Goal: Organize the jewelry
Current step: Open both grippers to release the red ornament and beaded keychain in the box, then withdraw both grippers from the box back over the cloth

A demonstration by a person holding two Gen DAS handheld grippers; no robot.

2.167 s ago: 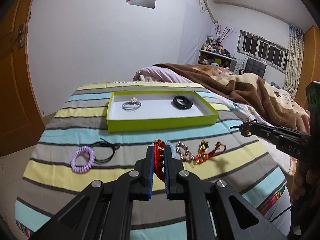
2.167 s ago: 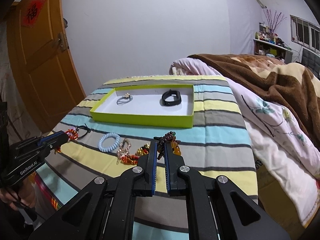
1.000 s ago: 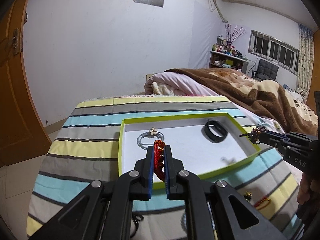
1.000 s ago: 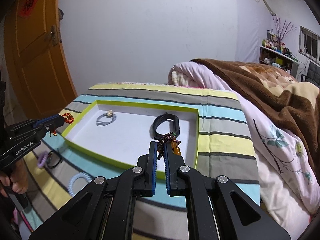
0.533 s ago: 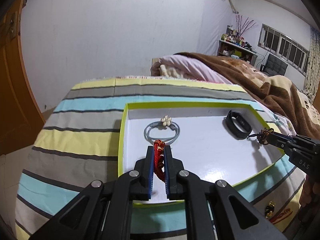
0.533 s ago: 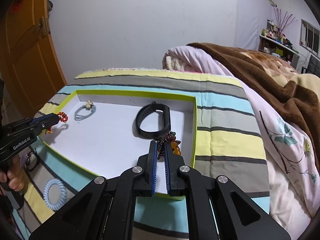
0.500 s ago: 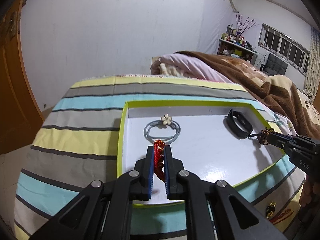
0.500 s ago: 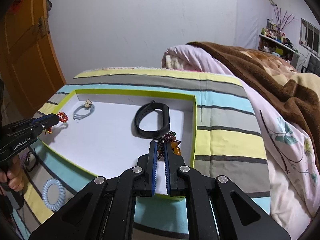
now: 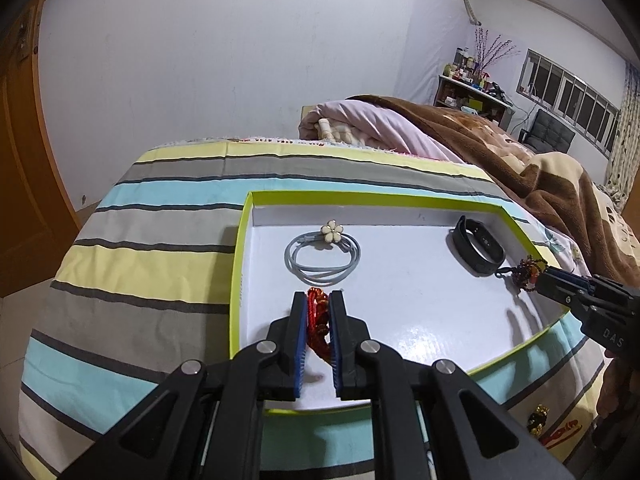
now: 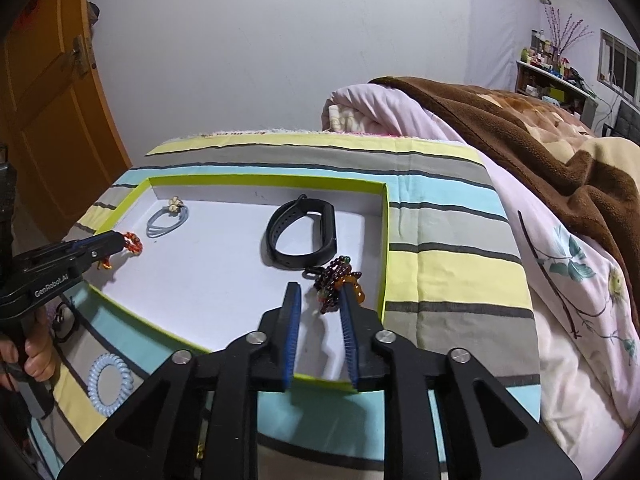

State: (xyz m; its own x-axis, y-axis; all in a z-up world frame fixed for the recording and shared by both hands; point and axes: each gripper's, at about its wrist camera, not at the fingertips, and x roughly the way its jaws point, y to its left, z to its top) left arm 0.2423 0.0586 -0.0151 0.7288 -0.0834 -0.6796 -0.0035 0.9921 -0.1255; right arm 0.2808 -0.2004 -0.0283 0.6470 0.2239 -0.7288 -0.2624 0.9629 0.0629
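Observation:
A lime-green tray (image 9: 240, 240) with a white floor lies on the striped table; it also shows in the right wrist view (image 10: 382, 240). In it lie a grey hair tie with a flower (image 9: 322, 254) (image 10: 168, 220) and a black band (image 9: 478, 246) (image 10: 300, 232). My left gripper (image 9: 318, 304) is shut on a red beaded bracelet (image 9: 316, 316), low over the tray's front left. My right gripper (image 10: 318, 292) is open; a dark beaded bracelet (image 10: 336, 280) hangs against its right finger over the tray's right side.
A pale blue coil hair tie (image 10: 108, 382) lies on the table in front of the tray. A red and gold ornament (image 9: 552, 428) lies at the front right. A bed with a brown blanket (image 10: 540, 140) is at the right, an orange door (image 10: 52, 100) at the left.
Both grippers have moved forward and down over the tray. The right gripper's jaws have opened, and the dark beaded bracelet now hangs loose by the right finger.

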